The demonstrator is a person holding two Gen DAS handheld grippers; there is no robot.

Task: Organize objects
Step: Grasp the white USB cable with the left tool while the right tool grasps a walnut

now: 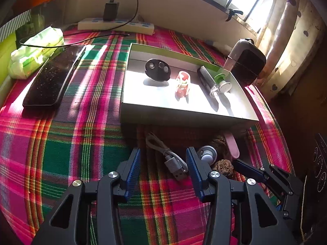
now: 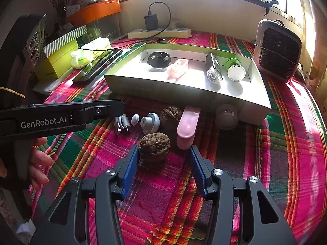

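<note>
Plaid cloth (image 2: 276, 143) covers the whole work surface, pink, green and red.

Shallow cardboard tray (image 2: 184, 96) sits at 12 o'clock from both grippers, long side facing them. Inside, left to right in the right wrist view: black round cap (image 2: 159, 59), pink and red toy (image 2: 177, 67), dark bottle with clear end (image 2: 213, 69), green-rimmed jar on its side (image 2: 235, 69).

Small grey fan (image 2: 278, 51) stands at 1 o'clock, just beside the tray's far right corner. Power strip (image 2: 161, 33) with a black charger (image 2: 151, 21) plugged in lies against the wall at 12 o'clock. Black phone (image 1: 53, 77) and tissue pack (image 1: 36, 51) lie at 10 o'clock in the left wrist view.

Left gripper (image 1: 163, 159): fingers spread wide, nothing pinched, a grey USB cable (image 1: 171, 159) lying on the cloth between them. Right gripper (image 2: 163, 157): fingers spread, a walnut (image 2: 155, 146) between them, close against the left pad; contact cannot be told.

Loose items in front of the tray: pink case (image 2: 187, 127) at 12 o'clock from the right gripper, second walnut (image 2: 170, 115) behind it to the left, grey and white round gadget (image 2: 149, 121) at 11 o'clock, small clear jar (image 2: 226, 116) touching the tray's front wall at 1 o'clock.
</note>
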